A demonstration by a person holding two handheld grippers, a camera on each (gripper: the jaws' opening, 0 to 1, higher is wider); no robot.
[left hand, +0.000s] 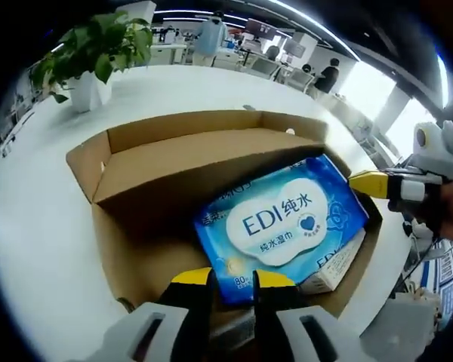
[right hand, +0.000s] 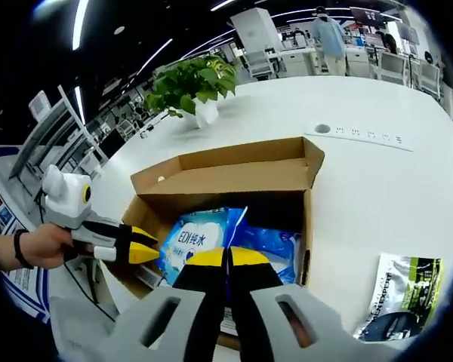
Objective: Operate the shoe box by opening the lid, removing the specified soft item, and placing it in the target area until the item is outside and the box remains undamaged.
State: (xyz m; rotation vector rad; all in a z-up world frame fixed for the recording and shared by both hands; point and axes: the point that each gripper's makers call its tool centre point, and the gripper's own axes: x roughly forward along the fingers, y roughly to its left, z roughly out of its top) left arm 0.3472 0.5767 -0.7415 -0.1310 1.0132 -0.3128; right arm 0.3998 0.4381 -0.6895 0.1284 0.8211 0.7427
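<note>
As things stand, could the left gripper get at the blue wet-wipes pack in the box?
Probably yes: the box is open, the wet-wipes pack lies exposed on top, and the left gripper hovers right at its near edge with nothing between.

Open office: white table (right hand: 377,181), potted plant (left hand: 90,53), ceiling strip lights (right hand: 79,23).

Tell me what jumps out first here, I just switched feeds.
The blue wipes pack lying tilted inside the open box on the white table. The left gripper hangs at the pack's near edge, and a leafy plant stands beyond the box.
</note>
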